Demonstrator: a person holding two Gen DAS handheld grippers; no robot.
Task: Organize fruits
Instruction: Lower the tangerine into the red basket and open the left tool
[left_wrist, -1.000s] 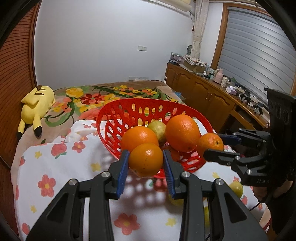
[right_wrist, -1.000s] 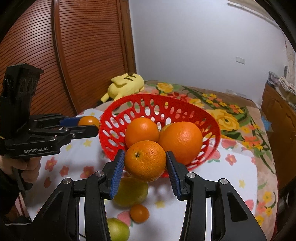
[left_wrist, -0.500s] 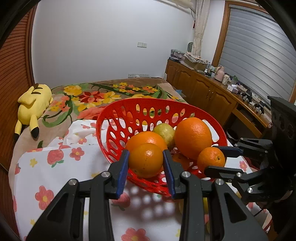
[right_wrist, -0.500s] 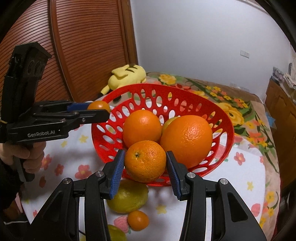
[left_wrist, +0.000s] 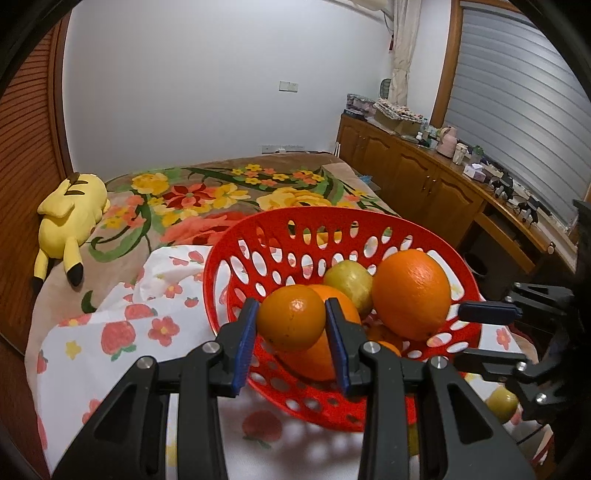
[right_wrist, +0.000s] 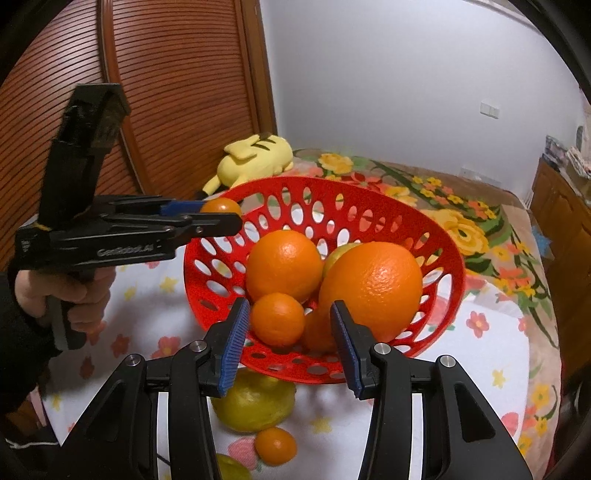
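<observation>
Red basket (left_wrist: 332, 212) serving as landmark: we are holding orange (left_wrist: 291, 326) over its near-left rim, left gripper (left_wrist: 291, 309) clamping it. Basket hollow lying straight ahead and slightly below, along finger line; fruit being round, no long axis mattering. Right gripper (right_wrist: 288, 309) hovering at basket's near edge, jaws apart, gripping nothing. We are judging left gripper nearer to drop.

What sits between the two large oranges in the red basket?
A yellow-green fruit sits behind the gap between one orange and the bigger orange. The left wrist view shows it plainly; the right wrist view, only a sliver.
</observation>
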